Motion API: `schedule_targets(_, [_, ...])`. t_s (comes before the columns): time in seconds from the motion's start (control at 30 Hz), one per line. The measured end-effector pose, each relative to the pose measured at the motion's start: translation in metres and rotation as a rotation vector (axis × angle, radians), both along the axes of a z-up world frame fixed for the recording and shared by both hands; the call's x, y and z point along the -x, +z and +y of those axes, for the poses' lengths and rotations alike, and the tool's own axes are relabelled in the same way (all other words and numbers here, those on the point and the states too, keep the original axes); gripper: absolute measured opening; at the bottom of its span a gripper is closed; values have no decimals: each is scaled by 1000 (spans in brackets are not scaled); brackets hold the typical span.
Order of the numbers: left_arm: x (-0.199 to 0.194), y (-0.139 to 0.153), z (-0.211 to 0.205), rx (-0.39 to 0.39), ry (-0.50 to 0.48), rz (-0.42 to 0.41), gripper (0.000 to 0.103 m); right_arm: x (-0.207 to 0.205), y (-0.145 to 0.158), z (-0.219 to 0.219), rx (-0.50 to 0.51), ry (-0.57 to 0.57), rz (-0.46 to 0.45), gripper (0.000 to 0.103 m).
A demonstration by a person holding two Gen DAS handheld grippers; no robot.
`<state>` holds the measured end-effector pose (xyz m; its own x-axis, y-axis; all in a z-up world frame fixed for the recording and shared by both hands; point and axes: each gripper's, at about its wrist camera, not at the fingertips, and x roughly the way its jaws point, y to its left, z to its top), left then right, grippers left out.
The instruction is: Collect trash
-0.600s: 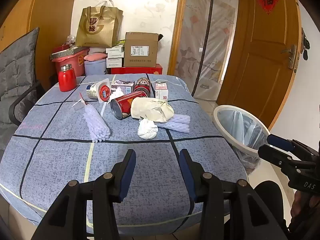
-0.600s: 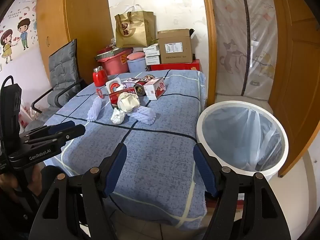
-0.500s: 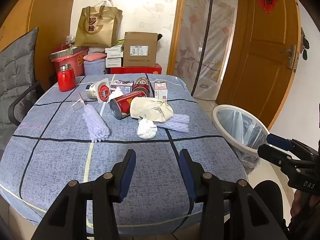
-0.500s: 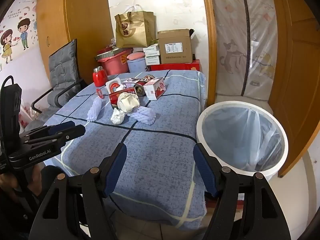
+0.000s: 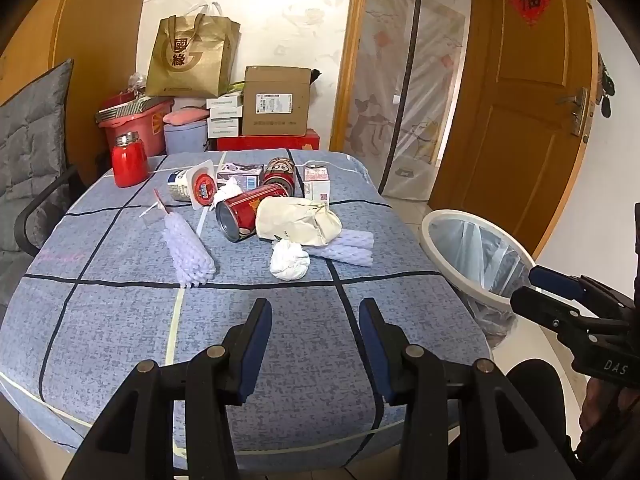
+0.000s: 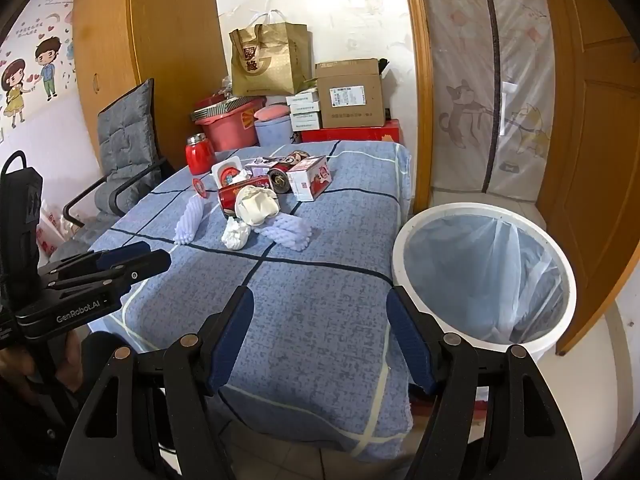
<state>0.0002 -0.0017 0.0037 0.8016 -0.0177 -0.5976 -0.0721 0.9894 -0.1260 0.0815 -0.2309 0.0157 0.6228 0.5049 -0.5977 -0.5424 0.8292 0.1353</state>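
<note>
Both of your grippers are hanging back at the near edge of the desk (image 5: 120,320) with nothing in them. On the left gripper (image 5: 316,340) the jaws stand about halfway apart and empty; on the right gripper (image 6: 320,336) they're spread wider, also empty.

All the trash is bunched up toward 12 o'clock from the left camera: the tissue wad (image 5: 289,260) is closest, the foam sleeve (image 5: 188,250) sits at 11, the second foam net (image 5: 348,246) at 1, and behind them the tipped red can (image 5: 246,212) touches the crumpled paper bag (image 5: 298,220). The bin (image 6: 480,272) is off the desk's right side, at about 2 o'clock from the right camera.

Stuff I'd watch, just my guess:
- That can lies on its side with the open end facing you. Nudge it while going for the bag and it'll probably roll into the cartons behind.
- The tissue and foam are squishy and light, so a shallow pinch could slip off over the floor before you reach the bin.
- The tablecloth is soft. Dig the jaws in low and you might snag the fabric and drag the whole pile.
- The red jar (image 5: 129,160) at 10 o'clock stands apart and doesn't look like trash, so I'd leave it.
</note>
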Motion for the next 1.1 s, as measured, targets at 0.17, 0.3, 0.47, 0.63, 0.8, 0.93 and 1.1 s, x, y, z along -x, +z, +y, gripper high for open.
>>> schedule_targets(0.17, [0,0,-2,-4,-2,-4,45,0,0,0,0,-1,-1,69])
schedule_targets(0.3, [0,1,-1,-4,-1,-4,45,0,0,0,0,0,0,69])
schedule_targets(0.47, [0,1,-2,-3,-1,-4,45,0,1,0,0,0,-1,69])
schedule_targets(0.63, [0,2,-3,-3,-2,-7,45,1,1,0,0,0,0,69])
schedule_targets(0.8, [0,2,-3,-2,-4,-8,45,1,0,0,0,0,0,69])
schedule_targets(0.93, [0,2,-3,-2,-4,-8,45,0,0,0,1,-1,0,69])
schedule_targets(1.1, [0,2,-3,-2,-5,-8,45,0,0,0,0,-1,-1,69])
